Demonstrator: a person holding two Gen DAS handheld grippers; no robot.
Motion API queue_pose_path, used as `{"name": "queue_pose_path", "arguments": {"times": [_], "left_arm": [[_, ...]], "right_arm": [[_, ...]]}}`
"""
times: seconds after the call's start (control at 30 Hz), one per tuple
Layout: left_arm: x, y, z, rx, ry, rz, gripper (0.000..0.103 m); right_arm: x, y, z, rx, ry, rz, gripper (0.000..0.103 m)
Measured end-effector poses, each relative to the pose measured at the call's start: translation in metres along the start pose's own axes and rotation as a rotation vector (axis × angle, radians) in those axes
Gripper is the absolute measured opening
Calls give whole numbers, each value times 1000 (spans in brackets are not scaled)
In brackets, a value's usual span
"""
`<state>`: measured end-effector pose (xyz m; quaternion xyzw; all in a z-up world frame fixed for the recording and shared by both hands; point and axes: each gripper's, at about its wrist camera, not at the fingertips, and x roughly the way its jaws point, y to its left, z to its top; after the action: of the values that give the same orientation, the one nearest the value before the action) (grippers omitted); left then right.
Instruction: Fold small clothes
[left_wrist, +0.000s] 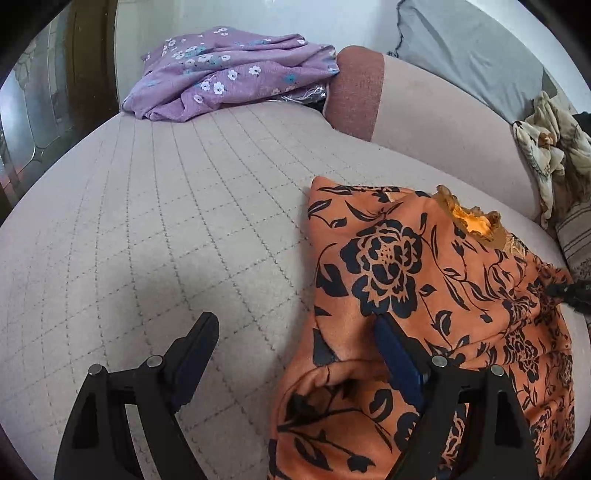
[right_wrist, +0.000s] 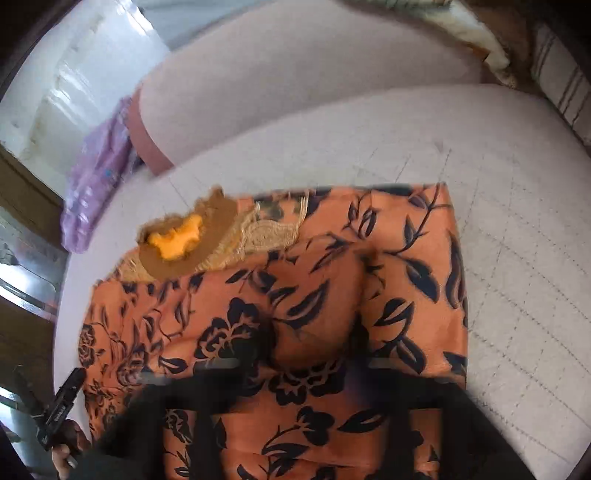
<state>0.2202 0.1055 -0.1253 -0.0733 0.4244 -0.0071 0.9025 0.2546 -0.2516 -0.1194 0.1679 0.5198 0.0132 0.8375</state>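
Observation:
An orange garment with black flowers (left_wrist: 424, 295) lies partly folded on the quilted sofa seat (left_wrist: 166, 221), its lace neckline and orange label (left_wrist: 476, 223) at the far end. My left gripper (left_wrist: 295, 325) is open at the garment's left edge, its right finger (left_wrist: 395, 350) resting on the cloth and its left finger (left_wrist: 199, 339) over the bare seat. In the right wrist view the garment (right_wrist: 295, 295) fills the middle. My right gripper (right_wrist: 310, 343) is blurred low over the cloth; its fingers stand apart with fabric bulging between them.
A purple floral garment (left_wrist: 229, 70) lies crumpled at the seat's far end by the armrest (left_wrist: 354, 92). The sofa back (left_wrist: 443, 122) carries a grey cloth (left_wrist: 472, 48). A cream patterned blanket (left_wrist: 550, 147) and a striped cushion (left_wrist: 576, 236) lie at the right.

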Motion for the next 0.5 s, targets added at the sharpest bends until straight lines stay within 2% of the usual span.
{"name": "queue_pose_path", "arguments": {"times": [0.03, 0.07, 0.2, 0.27, 0.3, 0.33, 0.37, 0.4, 0.43, 0.47, 0.5], "left_arm": [[1, 1, 1, -4, 3, -3, 87], [1, 2, 2, -14, 3, -2, 87], [-1, 5, 3, -32, -10, 12, 87], [0, 4, 3, -26, -18, 23, 87], [1, 3, 3, -25, -15, 21, 87], [2, 3, 3, -22, -10, 22, 87], [3, 2, 3, -18, -6, 27, 87], [3, 3, 3, -17, -7, 27, 87], [3, 4, 3, -20, -8, 27, 87], [3, 4, 3, -24, -8, 28, 87], [3, 5, 3, -28, -8, 29, 87]], "right_arm": [[-8, 10, 3, -16, -10, 5, 13], [-20, 17, 7, -20, -29, 19, 11], [-85, 38, 23, 2, -147, 93, 11], [-115, 39, 28, 25, -225, 49, 12], [-119, 35, 29, 37, -248, -10, 26], [-113, 31, 29, 36, -225, -49, 47], [-89, 24, 31, 20, -103, -73, 88], [-73, 13, 26, 30, -36, -76, 87], [-73, 8, 22, 42, -57, -91, 87], [-79, -6, 12, 84, -119, -108, 87], [-82, -17, 4, 137, -156, -82, 87]]}}
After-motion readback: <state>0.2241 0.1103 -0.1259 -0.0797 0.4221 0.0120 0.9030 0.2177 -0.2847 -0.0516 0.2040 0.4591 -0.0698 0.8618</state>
